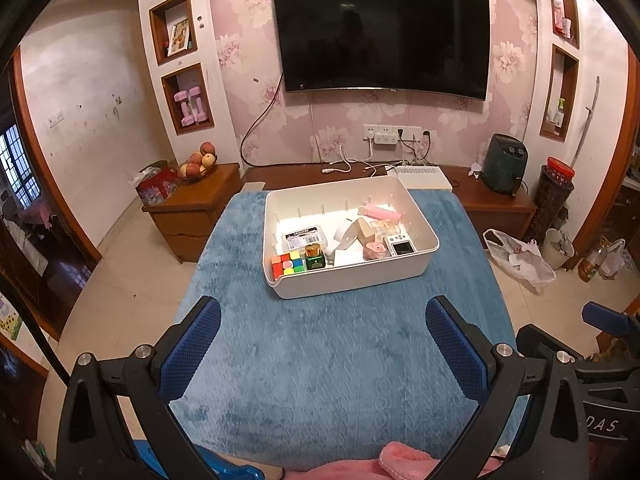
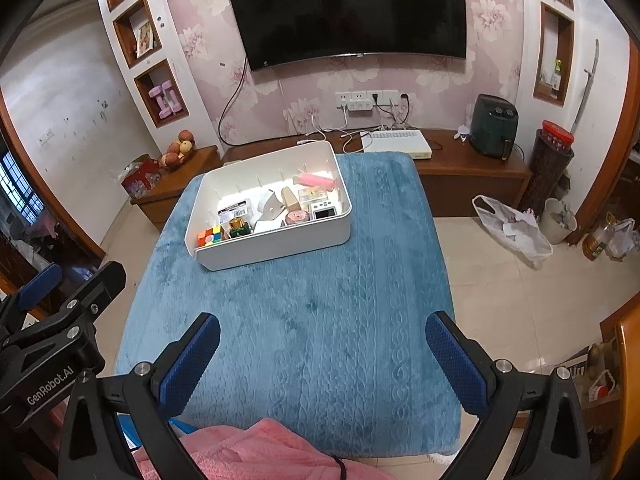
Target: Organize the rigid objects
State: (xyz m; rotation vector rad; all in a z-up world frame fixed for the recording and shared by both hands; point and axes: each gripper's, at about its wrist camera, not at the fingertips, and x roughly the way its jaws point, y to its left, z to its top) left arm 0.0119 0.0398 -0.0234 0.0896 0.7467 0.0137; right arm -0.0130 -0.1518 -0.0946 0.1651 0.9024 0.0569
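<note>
A white plastic bin [image 1: 352,278] [image 2: 280,252] sits toward the far end of the table with the blue cloth [image 1: 340,360] [image 2: 320,320]. Inside it lie a colour cube [image 1: 288,265] [image 2: 210,237], a green jar with a gold lid [image 1: 314,257] [image 2: 239,228], a barcoded flat box [image 1: 301,237], a pink round tin [image 1: 376,251], a small white device with a screen [image 1: 401,245] [image 2: 325,212] and a pink case [image 1: 380,212] [image 2: 314,180]. My left gripper [image 1: 322,332] hangs open over the near cloth, holding nothing. My right gripper [image 2: 322,350] is open too, also well short of the bin.
A wooden TV bench [image 2: 472,168] with a white box [image 2: 400,146] and cables runs behind the table. A fruit bowl [image 1: 198,164] stands on a side cabinet at left. Plastic bags [image 2: 516,228] and a bin lie on the floor at right. Pink fabric [image 2: 260,452] covers the near edge.
</note>
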